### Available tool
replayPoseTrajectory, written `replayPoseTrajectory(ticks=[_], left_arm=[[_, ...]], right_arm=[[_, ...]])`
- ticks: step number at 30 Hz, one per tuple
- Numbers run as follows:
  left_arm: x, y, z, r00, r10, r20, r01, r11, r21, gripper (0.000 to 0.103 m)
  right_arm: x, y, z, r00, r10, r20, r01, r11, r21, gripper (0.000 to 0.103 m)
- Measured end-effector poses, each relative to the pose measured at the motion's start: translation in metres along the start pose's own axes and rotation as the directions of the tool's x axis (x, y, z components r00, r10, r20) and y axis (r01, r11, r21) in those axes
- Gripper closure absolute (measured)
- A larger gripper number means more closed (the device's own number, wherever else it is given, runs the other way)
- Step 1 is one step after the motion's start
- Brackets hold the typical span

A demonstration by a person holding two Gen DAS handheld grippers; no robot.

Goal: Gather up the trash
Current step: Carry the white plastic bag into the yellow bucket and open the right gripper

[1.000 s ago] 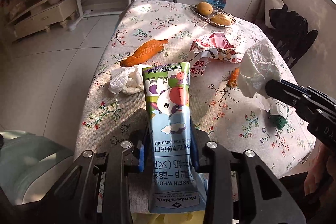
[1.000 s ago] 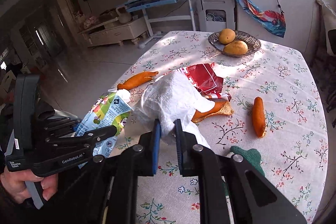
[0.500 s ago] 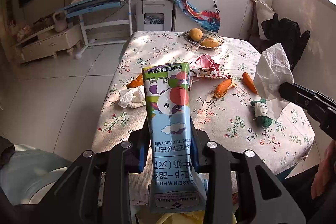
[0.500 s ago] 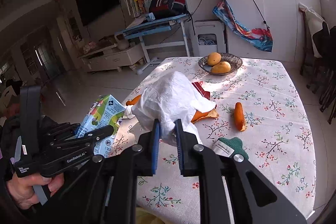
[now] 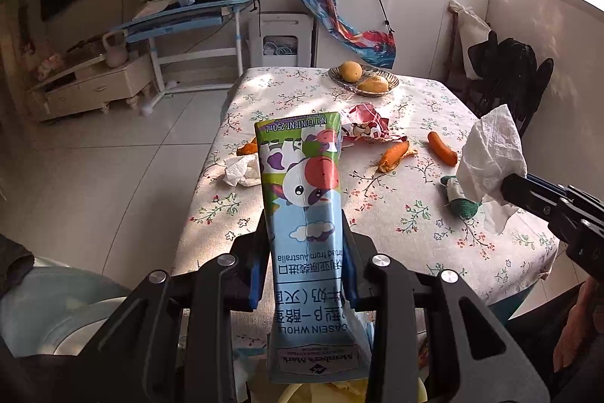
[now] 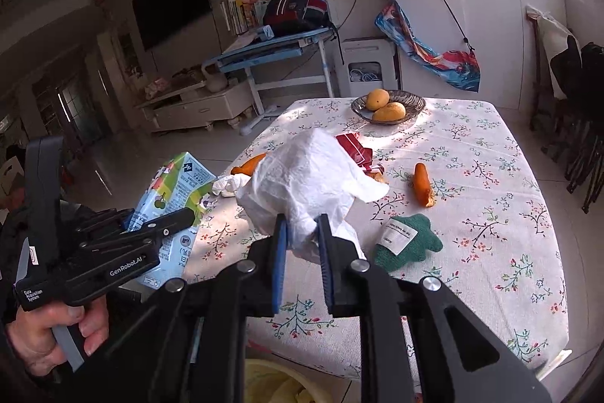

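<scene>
Left gripper [image 5: 305, 274] clamps a milk carton [image 5: 307, 214] upright, lifted off the desk [image 5: 415, 229] just in front of its near edge, with open floor to the left. Right gripper [image 6: 302, 244] pinches a white paper towel [image 6: 305, 180] in narrow jaws, also held above the near edge; its pads look to be pressing the towel, though the folds hide the contact. Left on the desk: crumpled tissue [image 5: 241, 169] at the left edge, red wrapper [image 5: 364, 127], orange peels [image 5: 394, 153], green cloth [image 6: 407, 240] and fruit bowl [image 6: 389, 106] at the far end; a yellow-lined bin [image 6: 279, 384] sits below the grippers.
</scene>
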State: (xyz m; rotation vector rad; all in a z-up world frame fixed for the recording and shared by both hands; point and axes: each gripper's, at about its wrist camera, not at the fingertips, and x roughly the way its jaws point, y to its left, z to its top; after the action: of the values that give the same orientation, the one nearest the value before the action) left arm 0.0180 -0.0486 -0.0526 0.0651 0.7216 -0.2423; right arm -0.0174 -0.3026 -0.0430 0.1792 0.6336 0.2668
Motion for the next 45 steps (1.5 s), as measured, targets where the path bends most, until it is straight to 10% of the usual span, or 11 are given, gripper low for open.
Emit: replayPoseTrajectory(ticks=[16, 30, 35, 39, 45], left_arm=[[-0.022, -0.005, -0.008, 0.999, 0.018, 0.041, -0.018, 1.0, 0.019, 0.072], [-0.029, 0.0, -0.01, 0.998, 0.022, 0.059, -0.022, 1.0, 0.008, 0.072], [-0.029, 0.0, -0.01, 0.998, 0.022, 0.059, -0.023, 1.0, 0.008, 0.072], [-0.03, 0.001, -0.011, 0.998, 0.024, 0.06, -0.025, 1.0, 0.011, 0.072], [-0.033, 0.001, -0.011, 0.998, 0.029, 0.063, -0.03, 0.999, 0.025, 0.072]], right_arm=[[0.002, 0.035, -0.055, 0.981, 0.062, -0.185, -0.068, 0.997, -0.025, 0.084], [0.036, 0.078, -0.128, 0.846, 0.085, -0.526, -0.158, 0.983, -0.095, 0.084], [0.045, 0.084, -0.144, 0.803, 0.058, -0.594, -0.167, 0.977, -0.13, 0.061], [0.043, 0.078, -0.137, 0.824, 0.048, -0.564, -0.135, 0.984, -0.113, 0.057], [0.02, 0.063, -0.106, 0.925, 0.01, -0.38, -0.038, 0.997, -0.064, 0.042]])
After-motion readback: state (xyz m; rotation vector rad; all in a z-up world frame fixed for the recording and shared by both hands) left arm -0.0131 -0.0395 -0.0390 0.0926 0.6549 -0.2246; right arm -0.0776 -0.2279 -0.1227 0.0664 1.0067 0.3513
